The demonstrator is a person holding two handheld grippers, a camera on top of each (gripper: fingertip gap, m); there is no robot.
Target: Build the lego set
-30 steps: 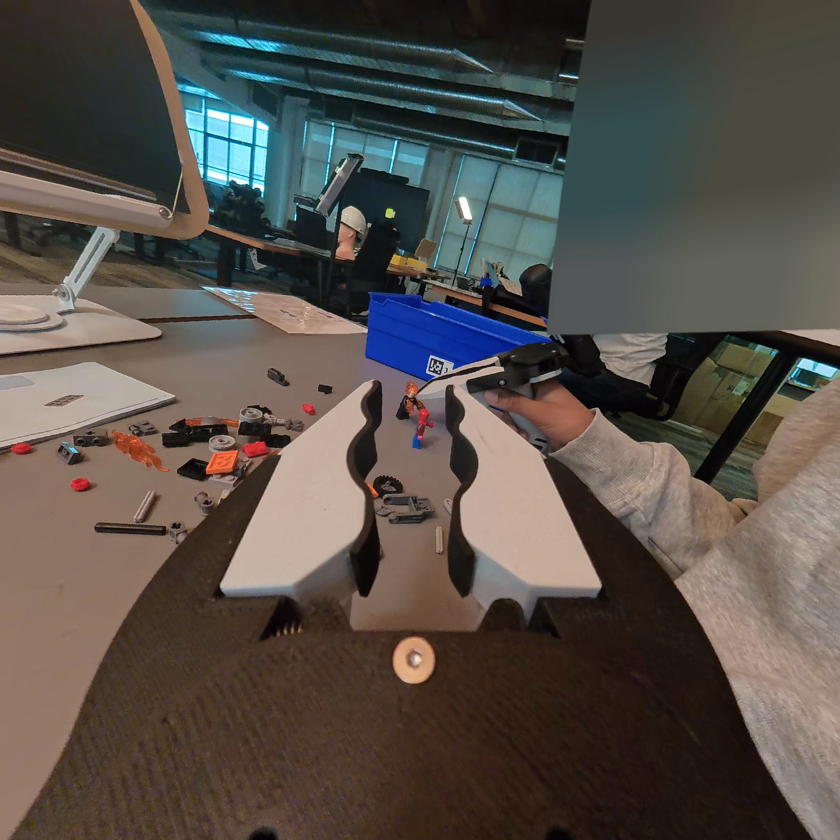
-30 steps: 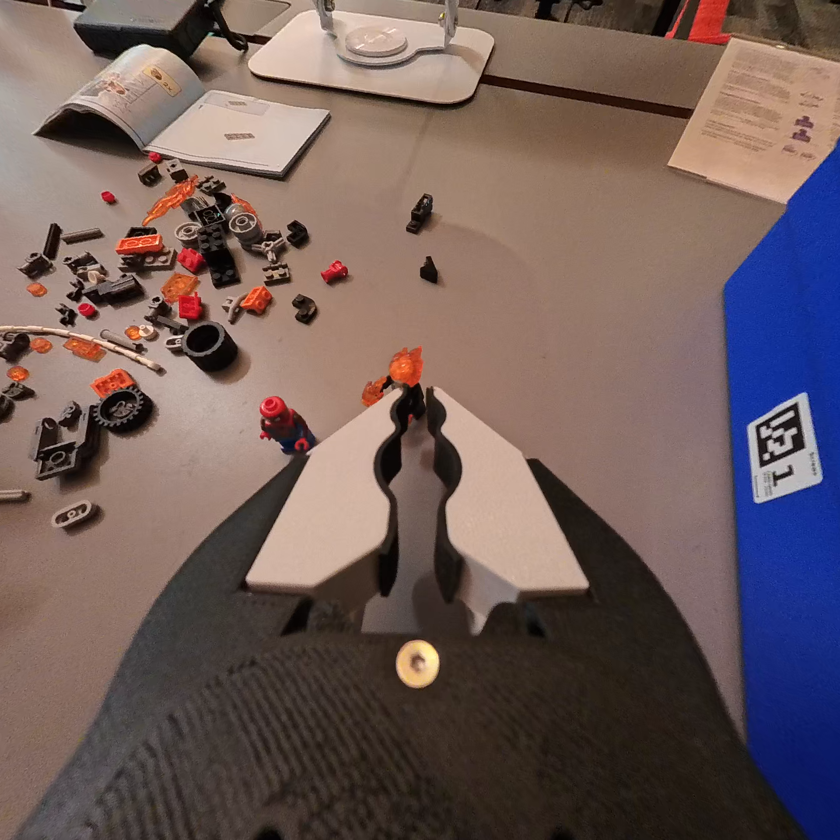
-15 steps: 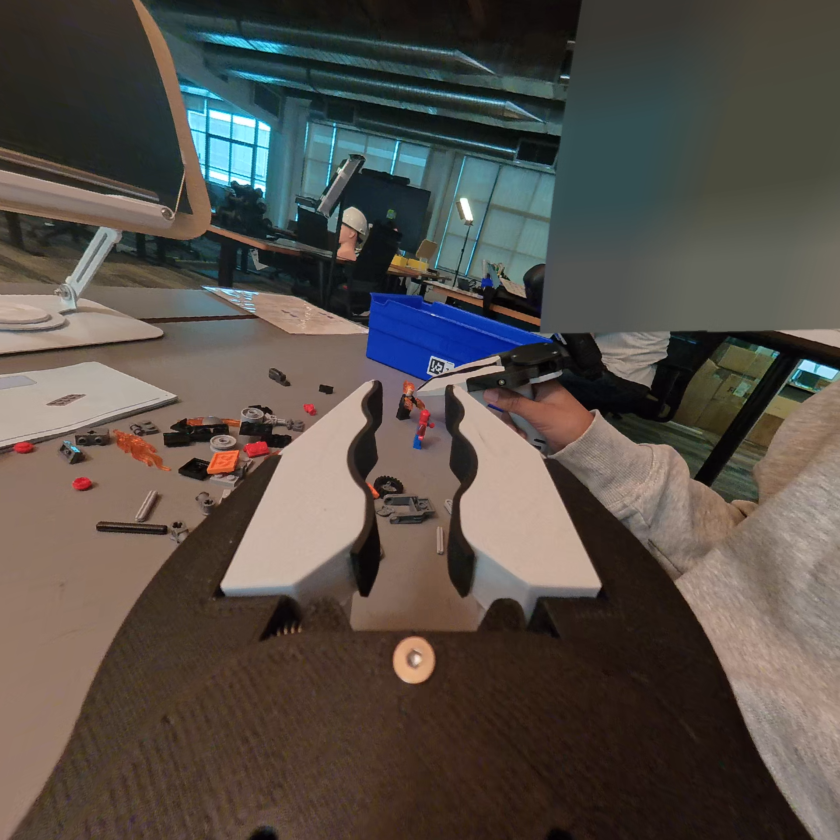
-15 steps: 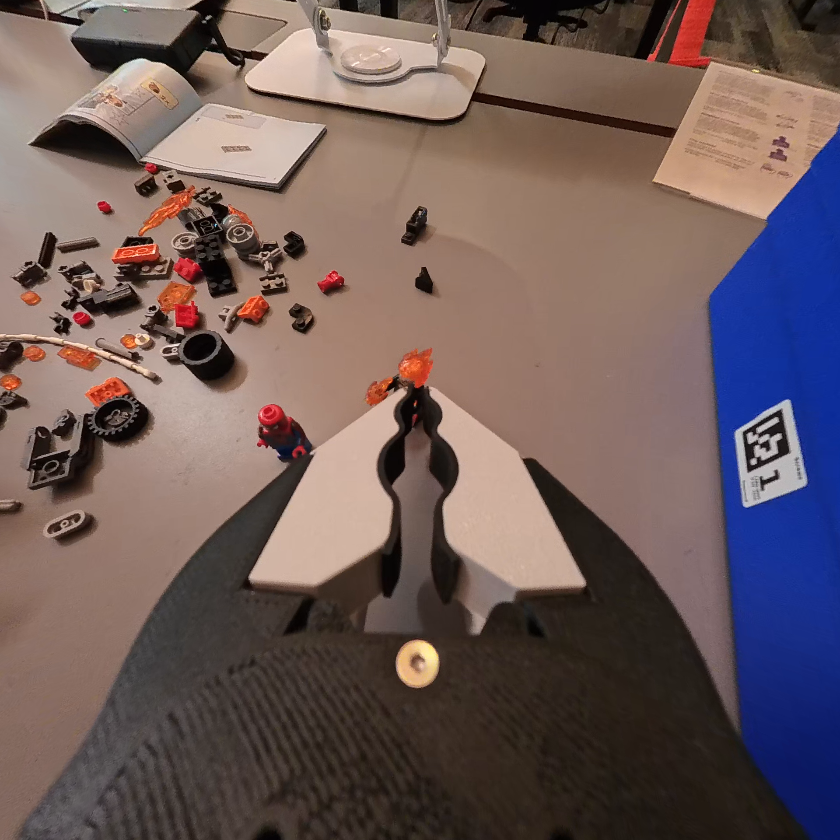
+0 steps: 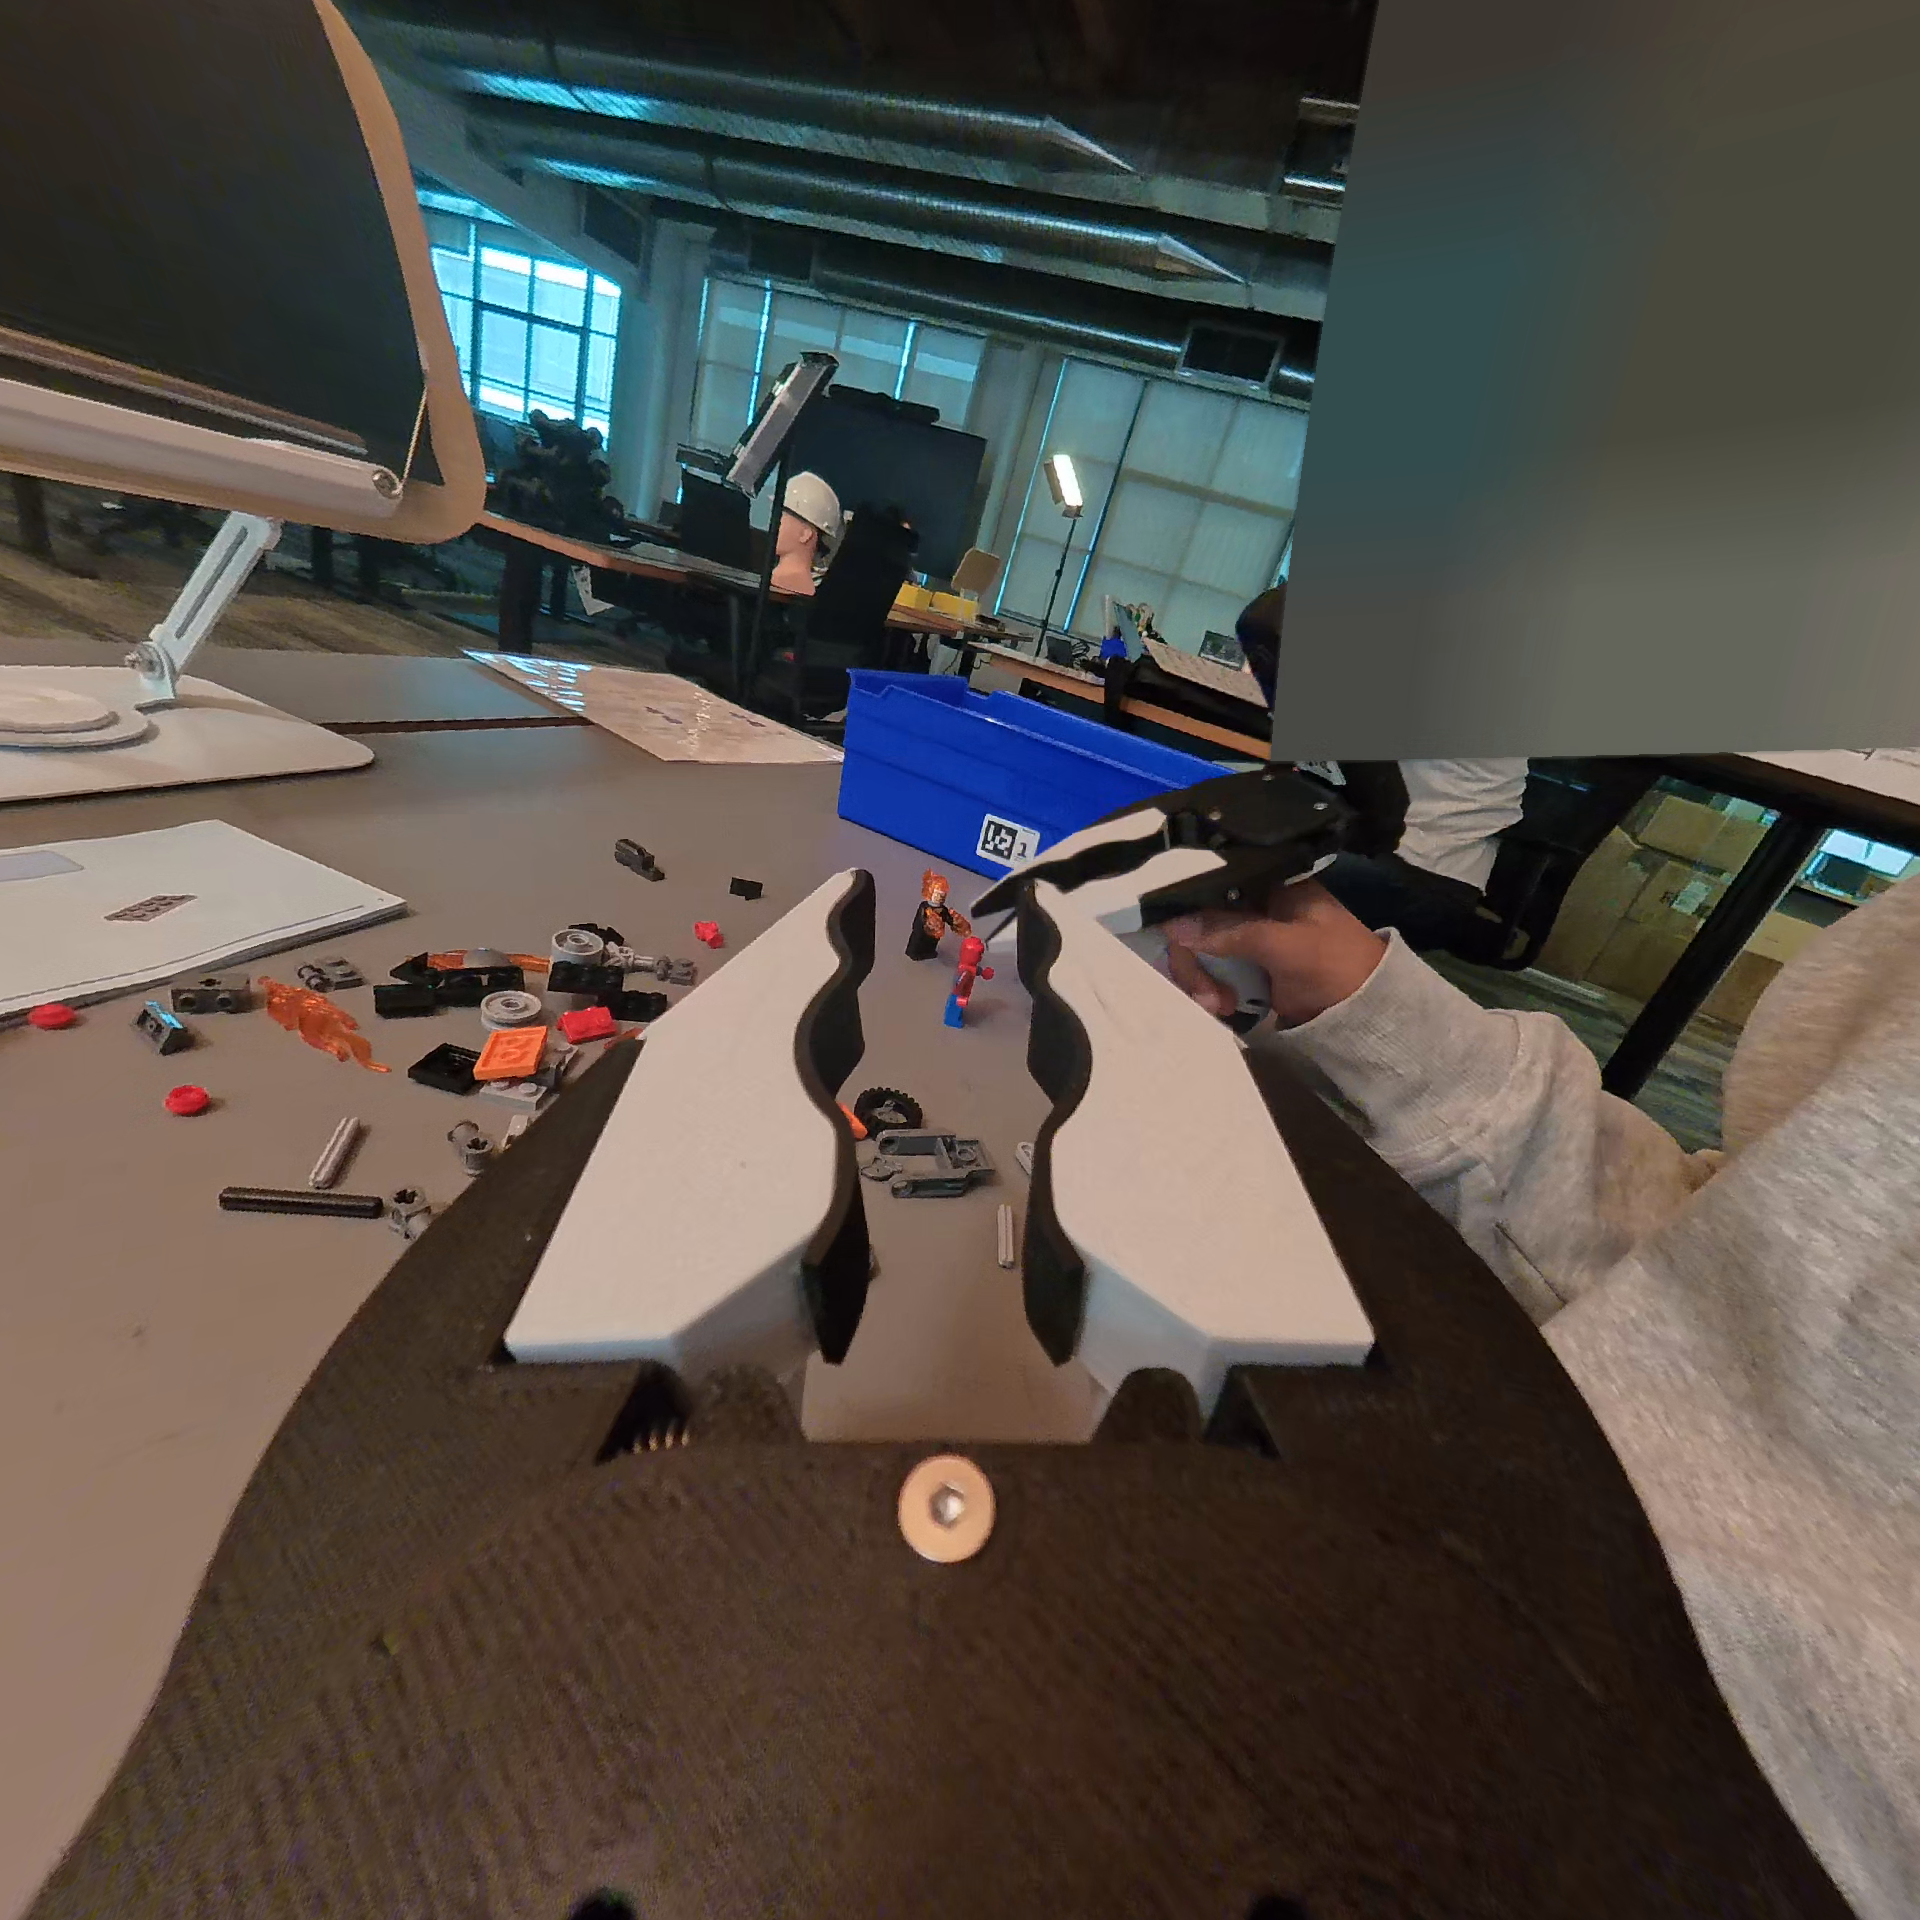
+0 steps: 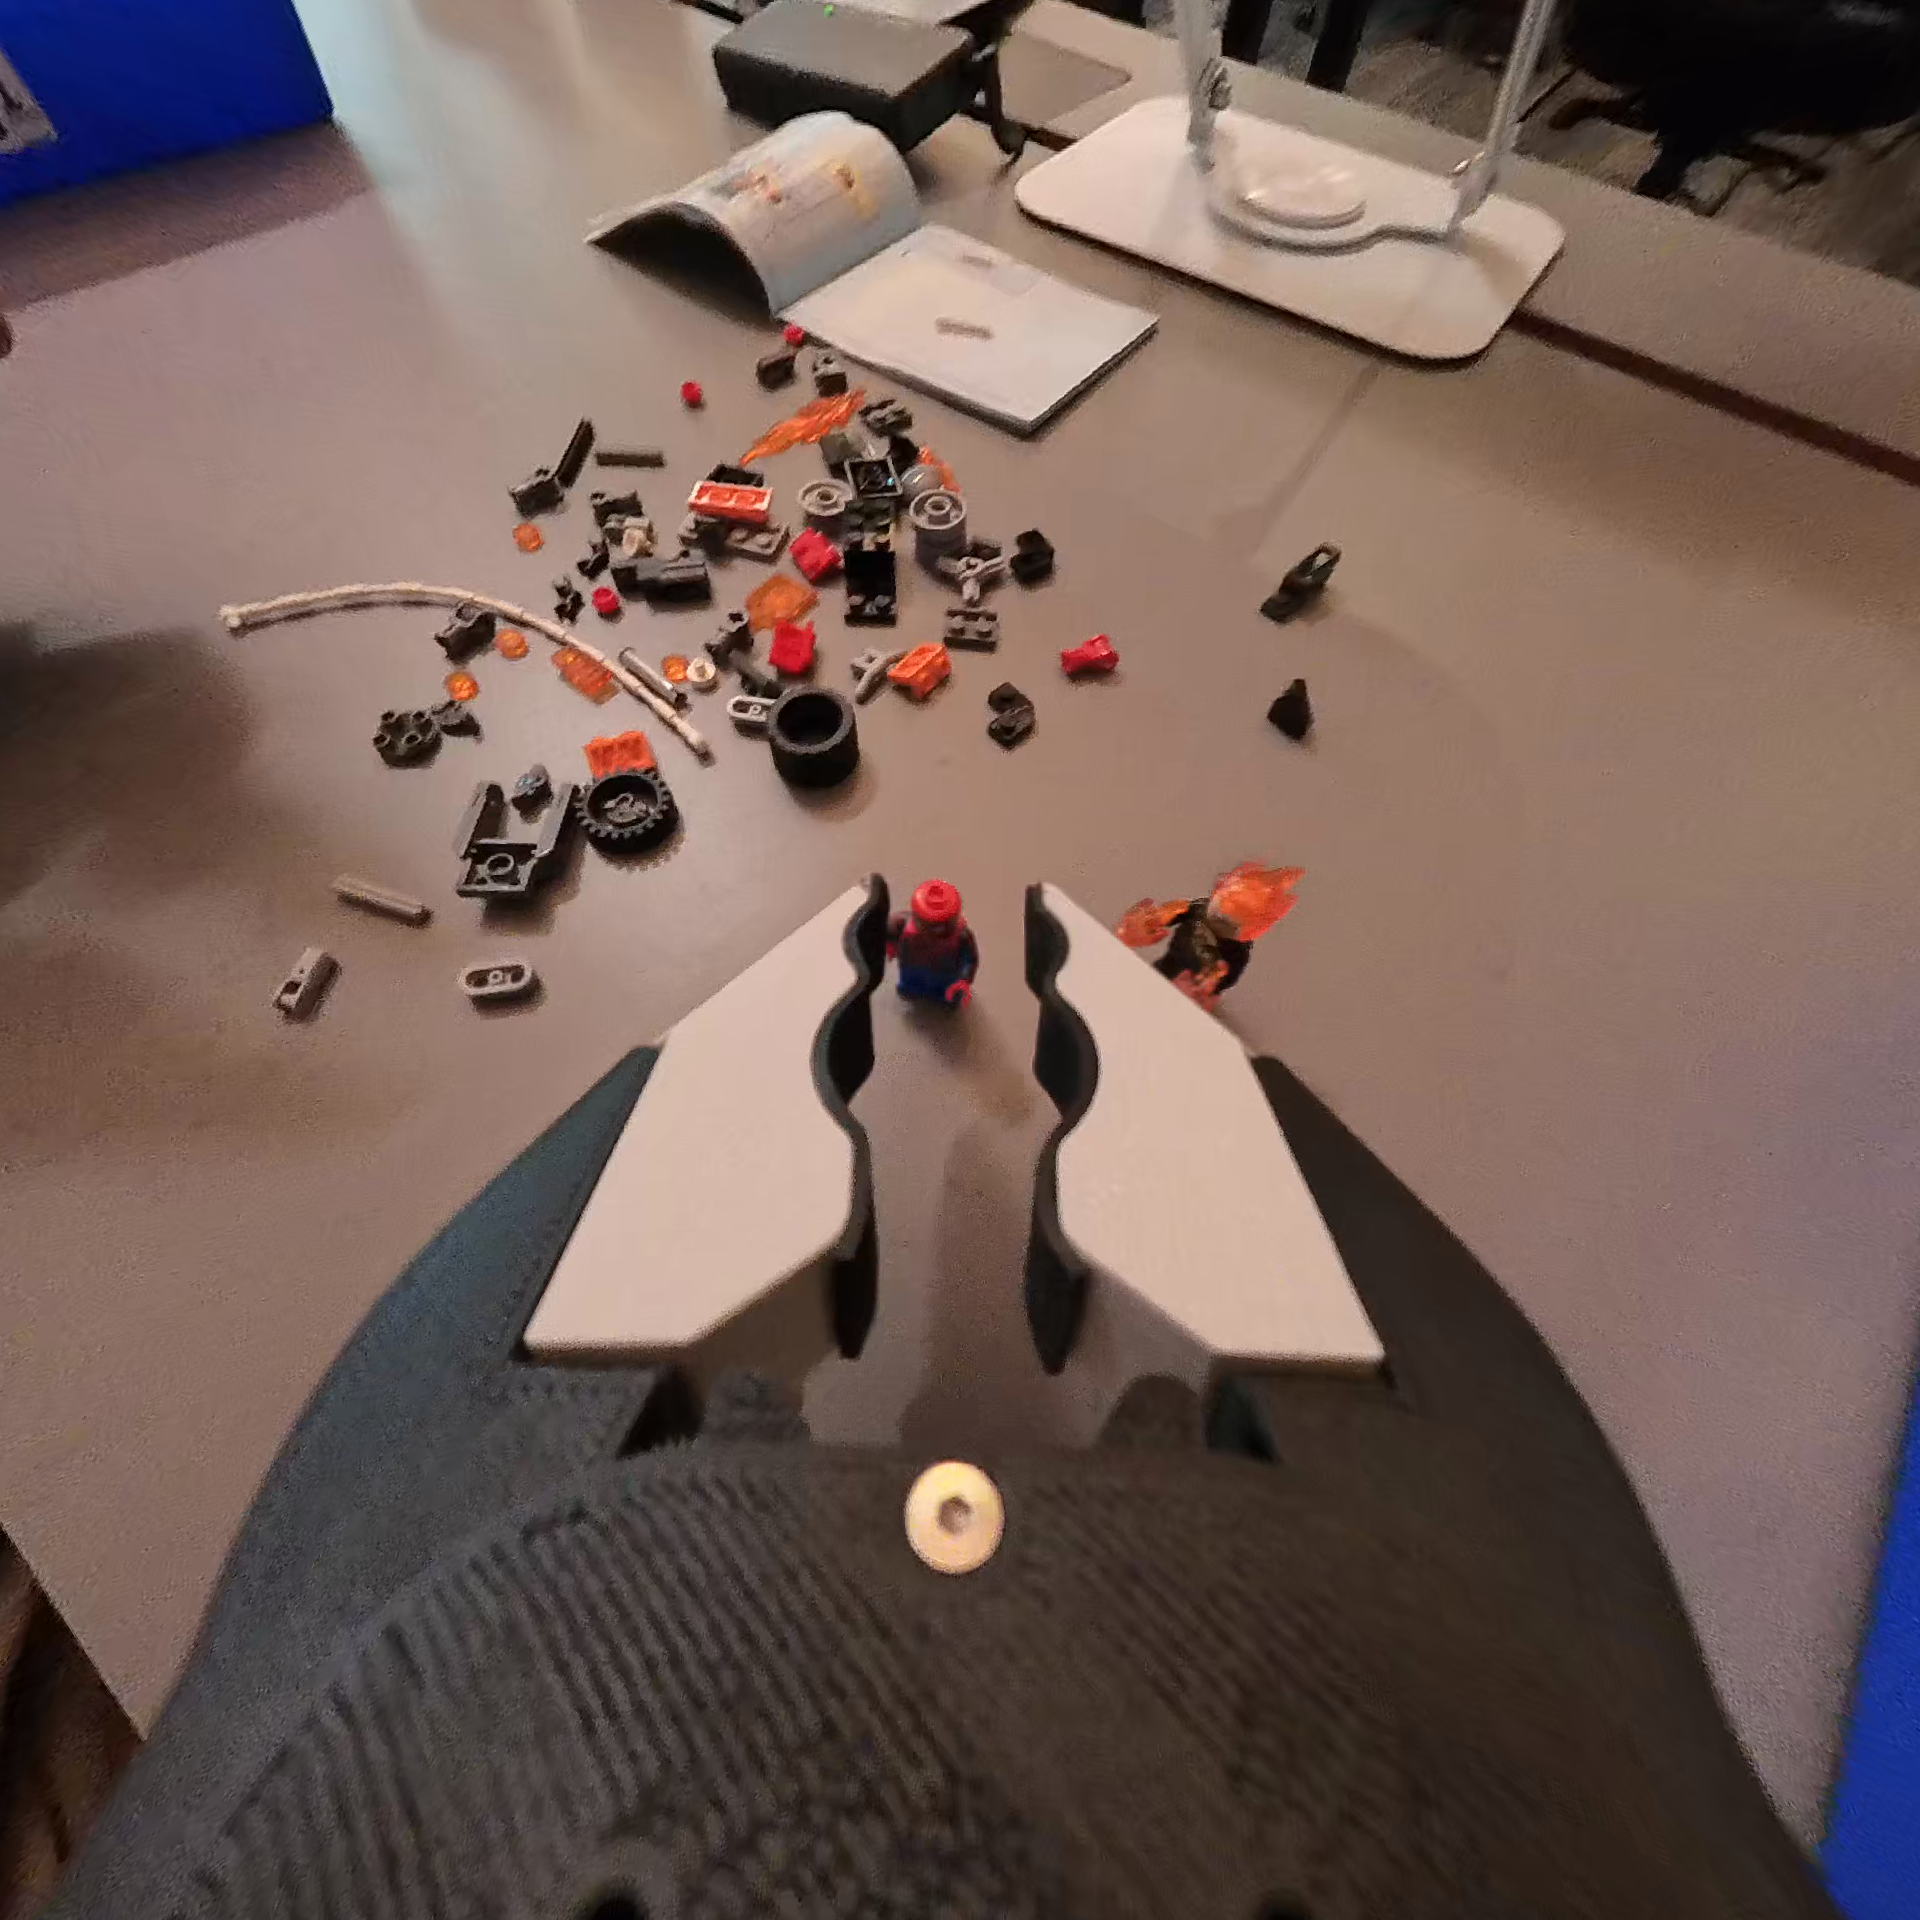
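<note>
My right gripper [image 6: 953,902] is open. A red and blue minifigure [image 6: 935,940] stands on the grey table [image 6: 1507,727] between its fingertips, closer to the left one, and is not gripped. A black minifigure with orange flames [image 6: 1210,925] stands free just right of the right finger. My left gripper [image 5: 943,899] is open and empty, held low over the table. Both figures show beyond its tips, the flame one [image 5: 935,914] and the red and blue one [image 5: 964,977], with the right gripper [image 5: 1049,883] and a hand [image 5: 1257,956] beside them.
Several loose black, grey, red and orange pieces [image 6: 790,582] lie ahead to the left, with a black tyre [image 6: 816,738] and a pale string [image 6: 468,613]. An open booklet [image 6: 935,312], a monitor stand base [image 6: 1299,218] and a blue bin [image 5: 987,769] stand farther off. Across from one pair of fingers to the other is roughly 20 cm.
My right gripper has opened and let go of the flame minifigure, which now stands on the table. It swung left so the red and blue figure is between its fingers. The left gripper barely moved.
</note>
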